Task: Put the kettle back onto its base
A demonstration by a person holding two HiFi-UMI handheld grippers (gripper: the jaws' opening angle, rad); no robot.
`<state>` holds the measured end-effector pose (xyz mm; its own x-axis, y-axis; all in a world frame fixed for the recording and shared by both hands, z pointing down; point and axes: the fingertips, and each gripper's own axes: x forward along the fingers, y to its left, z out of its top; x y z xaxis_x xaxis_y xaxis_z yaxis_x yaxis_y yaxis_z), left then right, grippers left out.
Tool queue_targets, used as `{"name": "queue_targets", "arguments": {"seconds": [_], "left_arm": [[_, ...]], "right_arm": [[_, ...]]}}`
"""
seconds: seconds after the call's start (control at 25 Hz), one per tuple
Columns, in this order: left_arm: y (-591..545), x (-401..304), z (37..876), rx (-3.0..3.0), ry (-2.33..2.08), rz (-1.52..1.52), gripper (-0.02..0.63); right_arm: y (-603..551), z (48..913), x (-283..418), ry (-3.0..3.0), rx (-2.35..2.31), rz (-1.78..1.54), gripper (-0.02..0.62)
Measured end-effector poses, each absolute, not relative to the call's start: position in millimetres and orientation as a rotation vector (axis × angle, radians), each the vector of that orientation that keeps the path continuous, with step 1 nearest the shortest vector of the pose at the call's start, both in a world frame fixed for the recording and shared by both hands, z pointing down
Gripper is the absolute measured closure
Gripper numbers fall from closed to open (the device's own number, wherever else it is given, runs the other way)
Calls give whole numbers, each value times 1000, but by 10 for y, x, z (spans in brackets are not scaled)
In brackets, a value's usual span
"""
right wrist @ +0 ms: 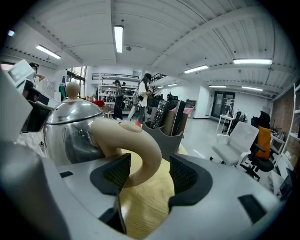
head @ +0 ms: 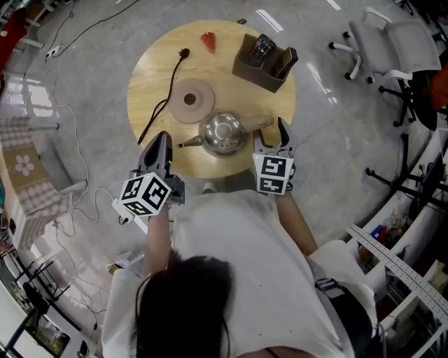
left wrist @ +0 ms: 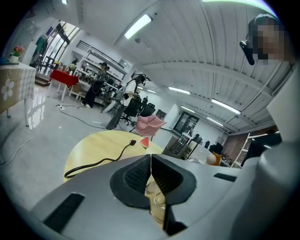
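My R gripper (head: 275, 133) reaches fwd, level, jaws wide either side of the kettle (head: 222, 133) handle (right wrist: 136, 140), not clamped. L gripper (head: 162, 137) held at the table (head: 154, 77) edge, jaws together, empty.

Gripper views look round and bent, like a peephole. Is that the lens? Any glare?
Left gripper view and right gripper view: a wide-angle lens, so the ceiling lines curve and the corners go black. Head view: bright streaks glare on the glossy floor, and the kettle shines on its steel lid. Left gripper view: the mosaic patch was added afterwards.
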<state>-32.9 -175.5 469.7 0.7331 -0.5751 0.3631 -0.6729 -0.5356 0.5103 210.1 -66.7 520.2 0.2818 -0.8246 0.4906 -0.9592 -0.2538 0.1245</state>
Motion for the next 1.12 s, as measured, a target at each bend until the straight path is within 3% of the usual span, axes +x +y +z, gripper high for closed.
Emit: {"name": "queue_targets", "arguments": {"seconds": [1.12], "left_arm": [[-1749, -497, 4780, 2204, -1107, 221, 578]], "right_arm": [[-1040, 5272, 2228, -1734, 2058, 271, 347]]}}
